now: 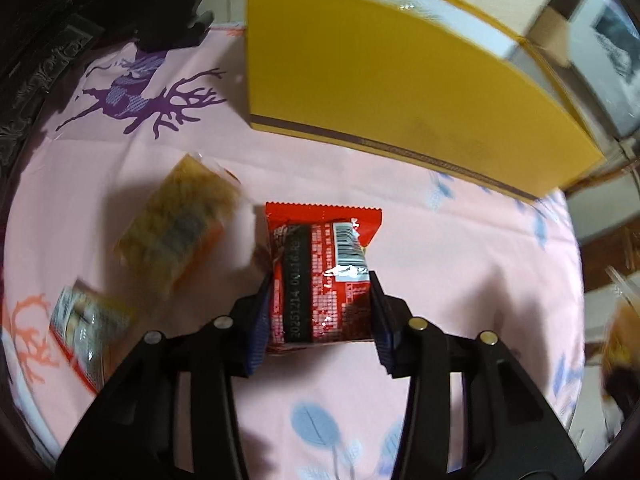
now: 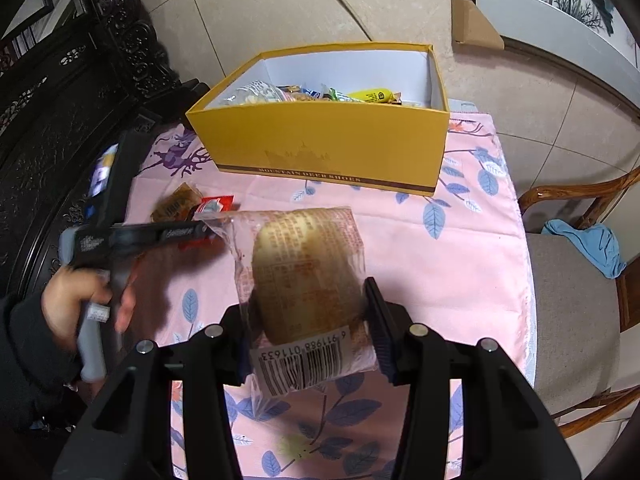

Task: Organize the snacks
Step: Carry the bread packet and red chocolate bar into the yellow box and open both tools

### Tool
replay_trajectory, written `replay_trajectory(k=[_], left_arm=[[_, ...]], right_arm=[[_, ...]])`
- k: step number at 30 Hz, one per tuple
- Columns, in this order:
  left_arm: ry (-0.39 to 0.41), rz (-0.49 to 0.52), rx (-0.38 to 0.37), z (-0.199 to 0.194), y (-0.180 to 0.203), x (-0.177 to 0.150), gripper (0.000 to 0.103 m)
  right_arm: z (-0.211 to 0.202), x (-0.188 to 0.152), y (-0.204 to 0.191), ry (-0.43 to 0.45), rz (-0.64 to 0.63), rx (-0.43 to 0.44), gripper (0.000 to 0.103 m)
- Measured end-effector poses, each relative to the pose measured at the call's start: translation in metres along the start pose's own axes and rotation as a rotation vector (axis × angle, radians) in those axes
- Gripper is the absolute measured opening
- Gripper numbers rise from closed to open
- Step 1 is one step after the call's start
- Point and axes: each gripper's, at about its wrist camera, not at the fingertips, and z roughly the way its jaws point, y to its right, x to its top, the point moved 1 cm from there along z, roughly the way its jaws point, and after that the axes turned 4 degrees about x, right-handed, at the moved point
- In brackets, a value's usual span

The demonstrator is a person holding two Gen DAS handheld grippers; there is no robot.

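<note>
My left gripper [image 1: 320, 304] is shut on a red snack packet [image 1: 320, 276] and holds it above the pink tablecloth. The yellow box [image 1: 380, 80] stands beyond it. My right gripper [image 2: 306, 308] is shut on a clear-wrapped bread bun [image 2: 304, 276] with a barcode. The right wrist view shows the open yellow box [image 2: 328, 144] with several snacks inside, and the left gripper [image 2: 200, 230] at the left with the red packet [image 2: 214, 204]. A brown wrapped snack [image 1: 176, 228] and a yellow-edged packet [image 1: 88, 328] lie on the cloth to the left.
A pink patterned tablecloth [image 2: 440, 264] covers the table. A dark carved cabinet [image 2: 60, 120] stands at the left. A wooden chair [image 2: 576, 304] with a blue cloth [image 2: 588, 244] stands at the right. A framed picture [image 2: 560, 4] leans at the back right.
</note>
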Motion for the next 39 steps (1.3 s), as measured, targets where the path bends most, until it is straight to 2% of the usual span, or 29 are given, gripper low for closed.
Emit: replay_trajectory(k=[6,11,15,19,27,36,37,38,39], left_arm=[[0.023,0.045,-0.056,-0.046,0.018,-0.032,0.044],[0.029,0.059,-0.053,-0.064,0.021,-0.029,0.044],[0.06,0.049,-0.042,-0.072,0.02,-0.005,0.044],[0.095,0.042,-0.037,-0.077,0.021,0.03,0.044],[0.167,0.042,-0.008,-0.081,0.031,0.128,0.044],[0.198,0.069,-0.004,-0.082,0.045,0.188,0.044],[0.185,0.081,-0.007,-0.079,0.049,0.193,0.05],[0.184,0.084,0.006,-0.077,0.052,0.198,0.072],[0.196,0.084,0.028,-0.077,0.054,0.202,0.085]], right_arm=[[0.001,-0.004,-0.006,-0.007,0.001,0.008,0.048],[0.003,0.0,-0.012,-0.007,-0.017,0.021,0.048],[0.007,0.02,-0.017,0.011,-0.033,0.03,0.048],[0.011,0.063,-0.017,0.064,-0.031,0.028,0.048],[0.037,0.158,-0.001,0.117,0.013,0.012,0.048],[0.046,0.194,0.01,0.144,0.028,-0.019,0.048],[0.049,0.198,0.01,0.144,0.031,-0.029,0.049],[0.051,0.202,0.011,0.141,0.033,-0.04,0.053],[0.054,0.205,0.012,0.135,0.033,-0.051,0.058]])
